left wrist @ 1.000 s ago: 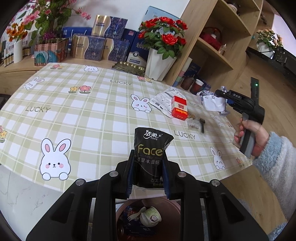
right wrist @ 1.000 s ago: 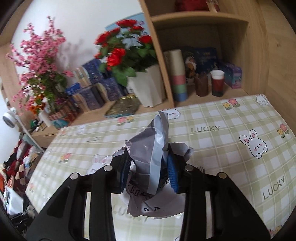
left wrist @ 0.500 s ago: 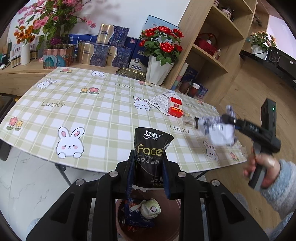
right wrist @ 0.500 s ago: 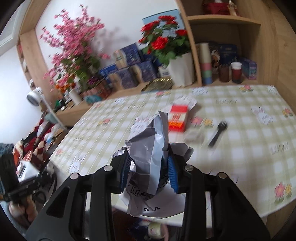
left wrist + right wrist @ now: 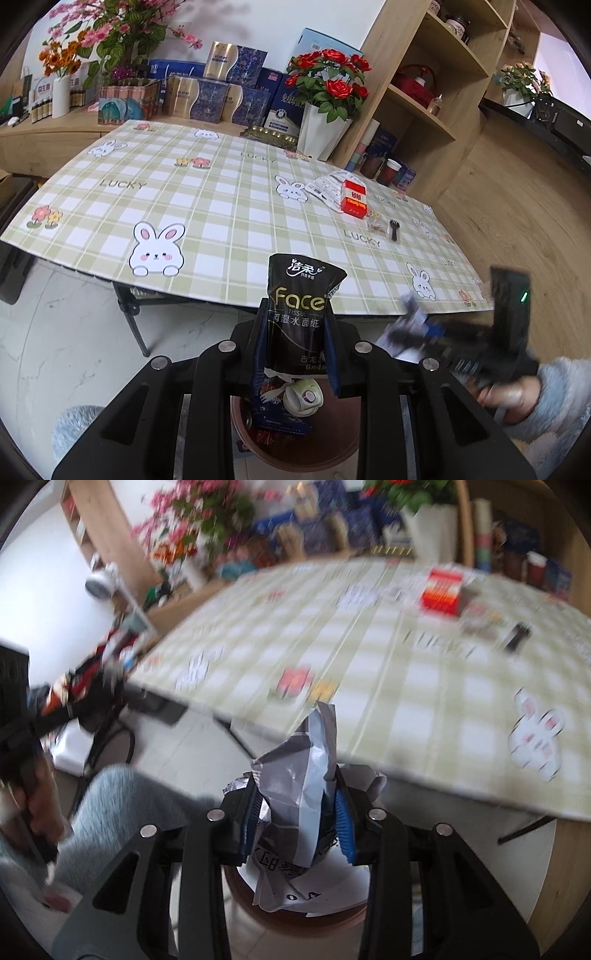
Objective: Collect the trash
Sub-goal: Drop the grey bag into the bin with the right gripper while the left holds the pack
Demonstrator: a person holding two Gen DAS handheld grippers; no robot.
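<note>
My left gripper (image 5: 295, 350) is shut on a black tissue packet (image 5: 300, 310) marked "Face", held over a brown bin (image 5: 317, 439) on the floor that holds a crumpled cup and a dark wrapper. My right gripper (image 5: 298, 823) is shut on a crumpled grey-and-white plastic bag (image 5: 306, 775), above the same bin (image 5: 295, 919); the view is blurred. In the left wrist view the right gripper (image 5: 417, 332) comes in from the right with the bag. On the table (image 5: 229, 206) lie a red box (image 5: 354, 197), a white printed wrapper (image 5: 327, 184), a small clear wrapper (image 5: 376, 222) and a black fork (image 5: 394, 229).
The table's front edge hangs just beyond the bin, with black folding legs (image 5: 129, 314) under it. A white vase of red roses (image 5: 325, 129), boxes and a wooden shelf (image 5: 417, 103) stand behind the table. A person's hand and grey sleeve (image 5: 535, 398) are at the right.
Both grippers have pulled back off the table to above the bin. The right gripper swung down and toward the left gripper with its bag. Both grips are unchanged.
</note>
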